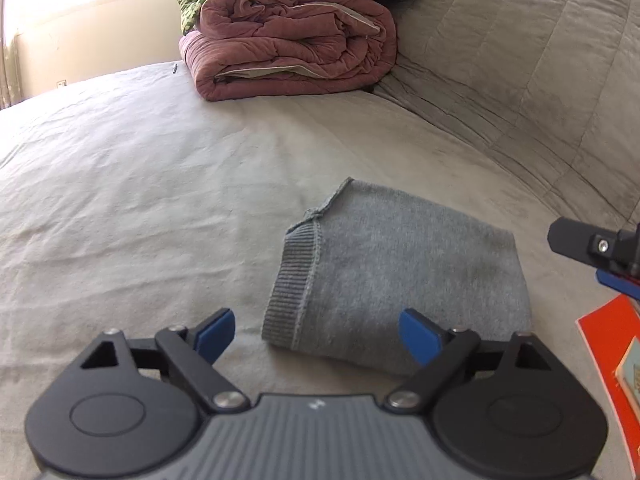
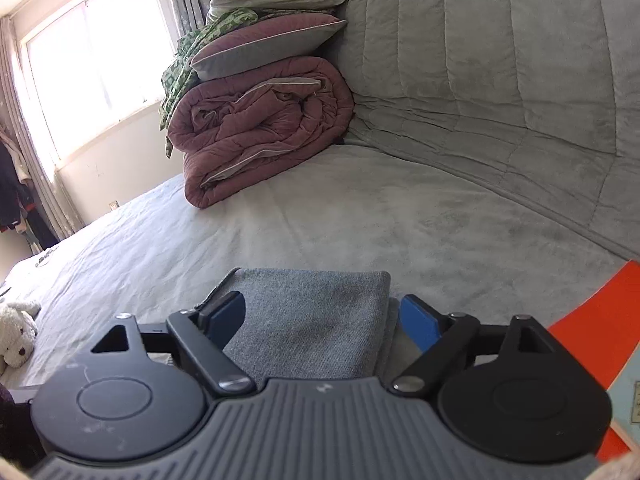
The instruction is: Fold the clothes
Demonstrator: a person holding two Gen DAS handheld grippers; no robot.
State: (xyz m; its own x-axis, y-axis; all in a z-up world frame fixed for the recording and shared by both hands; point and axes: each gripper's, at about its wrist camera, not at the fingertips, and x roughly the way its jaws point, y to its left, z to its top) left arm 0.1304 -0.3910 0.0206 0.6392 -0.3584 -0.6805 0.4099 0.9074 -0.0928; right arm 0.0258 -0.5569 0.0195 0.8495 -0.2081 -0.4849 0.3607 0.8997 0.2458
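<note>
A folded grey sweater lies flat on the bed, on the grey sheet, well apart from the far edge. Its ribbed hem faces the left side in the left wrist view. The left tool hangs just above the near edge of the sweater with its blue fingers wide apart and nothing between them. The right tool is also spread wide over the sweater, not pressing on it. An orange book lies just beside, on the right. At the far end of the bed, against the padded headboard, stands a rolled pink quilt with pillows on top. A white plush toy lies near the left edge.
</note>
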